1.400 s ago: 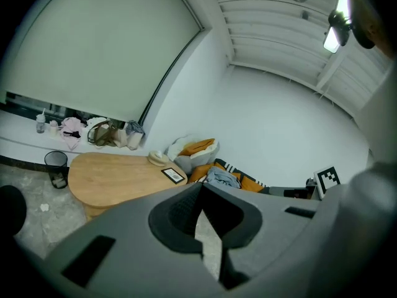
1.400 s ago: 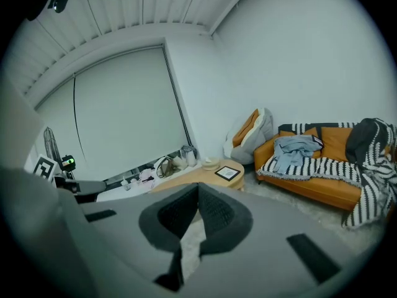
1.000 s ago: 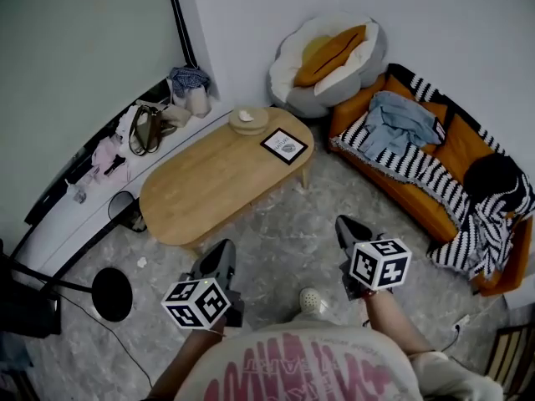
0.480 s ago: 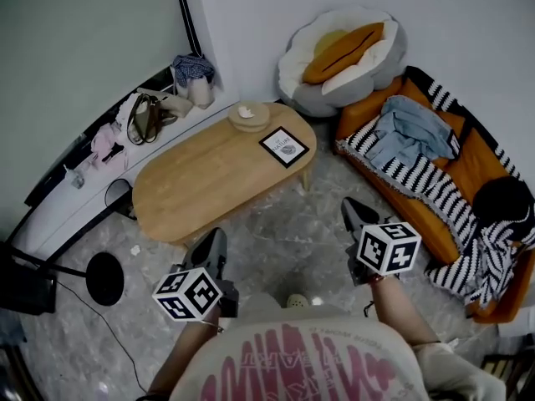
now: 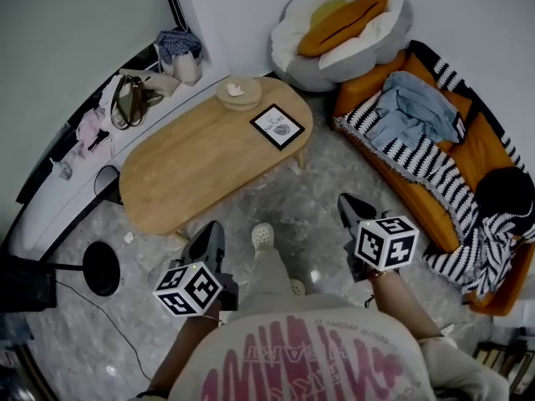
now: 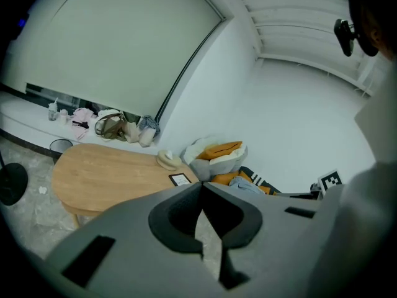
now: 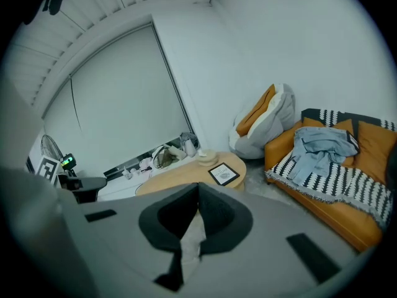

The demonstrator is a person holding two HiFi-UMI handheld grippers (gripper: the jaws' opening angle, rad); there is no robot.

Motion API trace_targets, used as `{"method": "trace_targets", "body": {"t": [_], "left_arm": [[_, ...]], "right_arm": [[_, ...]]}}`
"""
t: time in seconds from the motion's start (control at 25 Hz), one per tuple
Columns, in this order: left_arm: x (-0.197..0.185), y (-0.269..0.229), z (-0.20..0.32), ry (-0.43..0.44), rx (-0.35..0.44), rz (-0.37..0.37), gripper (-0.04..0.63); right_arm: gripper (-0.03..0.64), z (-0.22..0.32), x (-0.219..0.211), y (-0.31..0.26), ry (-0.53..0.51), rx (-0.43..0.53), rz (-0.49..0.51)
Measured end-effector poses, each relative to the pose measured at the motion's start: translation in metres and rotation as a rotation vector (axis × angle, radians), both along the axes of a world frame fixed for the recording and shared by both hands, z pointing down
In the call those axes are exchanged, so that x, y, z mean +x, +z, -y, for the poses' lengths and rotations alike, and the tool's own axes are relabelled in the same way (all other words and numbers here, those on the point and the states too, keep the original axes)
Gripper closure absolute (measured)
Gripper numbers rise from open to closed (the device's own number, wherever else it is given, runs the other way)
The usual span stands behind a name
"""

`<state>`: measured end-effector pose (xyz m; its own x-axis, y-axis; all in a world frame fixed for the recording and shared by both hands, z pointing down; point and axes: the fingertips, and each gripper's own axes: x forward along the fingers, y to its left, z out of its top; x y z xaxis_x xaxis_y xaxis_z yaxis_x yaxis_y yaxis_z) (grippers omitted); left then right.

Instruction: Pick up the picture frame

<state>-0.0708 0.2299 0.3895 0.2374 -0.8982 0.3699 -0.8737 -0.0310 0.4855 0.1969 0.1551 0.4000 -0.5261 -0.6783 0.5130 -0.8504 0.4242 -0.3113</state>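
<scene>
Left gripper (image 5: 210,234) and right gripper (image 5: 351,207): jaws together, nothing between them, both over the floor. Picture frame (image 5: 278,126) lies flat at the far end of the table (image 5: 188,174), well apart from both. Step: approach. Next move likely calls for closing in and parting the jaws over a frame edge.

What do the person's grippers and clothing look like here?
Both the left gripper and right gripper are dark grey, tapered, with black pads and a white cube of black square markers each. No cables show. The person wears a light T-shirt with pinkish-red lettering.
</scene>
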Motion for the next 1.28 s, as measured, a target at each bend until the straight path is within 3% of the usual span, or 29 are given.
{"method": "trace_targets", "body": {"t": [0.24, 0.4, 0.56, 0.76, 1.28], "left_arm": [[-0.003, 0.006, 0.075, 0.027, -0.013, -0.045, 0.592], [0.000, 0.004, 0.140, 0.095, -0.012, -0.063, 0.592], [-0.006, -0.011, 0.204, 0.150, 0.008, -0.053, 0.592], [-0.031, -0.018, 0.269, 0.155, 0.008, -0.018, 0.592], [-0.071, -0.008, 0.348, 0.196, -0.012, -0.017, 0.592]], "right_arm": [[0.612, 0.056, 0.000, 0.016, 0.038, -0.054, -0.001], [0.612, 0.109, -0.009, 0.017, 0.062, -0.066, -0.002], [0.612, 0.159, -0.025, 0.012, 0.078, -0.071, 0.010], [0.612, 0.217, -0.050, 0.000, 0.103, -0.054, 0.045], [0.612, 0.292, -0.090, 0.010, 0.151, -0.082, 0.059]]}}
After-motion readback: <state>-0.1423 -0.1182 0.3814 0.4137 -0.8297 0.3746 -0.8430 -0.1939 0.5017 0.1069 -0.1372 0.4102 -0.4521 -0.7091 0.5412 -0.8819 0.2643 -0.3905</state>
